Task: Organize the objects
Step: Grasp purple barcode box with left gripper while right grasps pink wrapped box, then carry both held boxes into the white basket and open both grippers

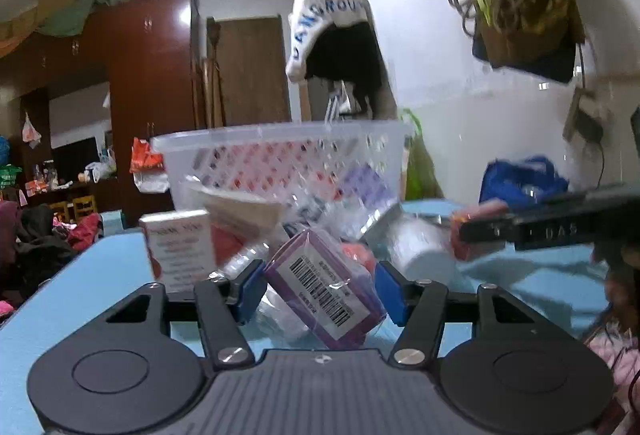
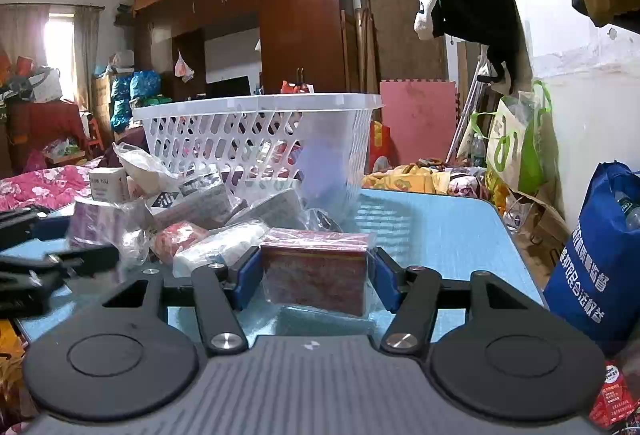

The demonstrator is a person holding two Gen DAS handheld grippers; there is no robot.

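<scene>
In the left wrist view, a purple box (image 1: 316,275) with a barcode label, wrapped in clear plastic, sits tilted between the blue pads (image 1: 250,289) of my left gripper (image 1: 320,293), which is shut on it just above the blue table (image 1: 80,299). In the right wrist view, my right gripper (image 2: 316,275) is shut on a red box (image 2: 316,271) in clear wrap. Behind both stands a white slatted basket (image 2: 256,103) with some packets inside. A pile of wrapped packets (image 2: 192,219) lies in front of it. The other gripper (image 1: 560,227) shows at the right of the left wrist view.
A white and red carton (image 1: 180,247) and a white roll (image 1: 424,251) lie beside the purple box. A blue shopping bag (image 2: 592,267) stands past the table's right edge, with green bags (image 2: 516,143) behind it. Bare blue tabletop (image 2: 440,227) lies right of the basket.
</scene>
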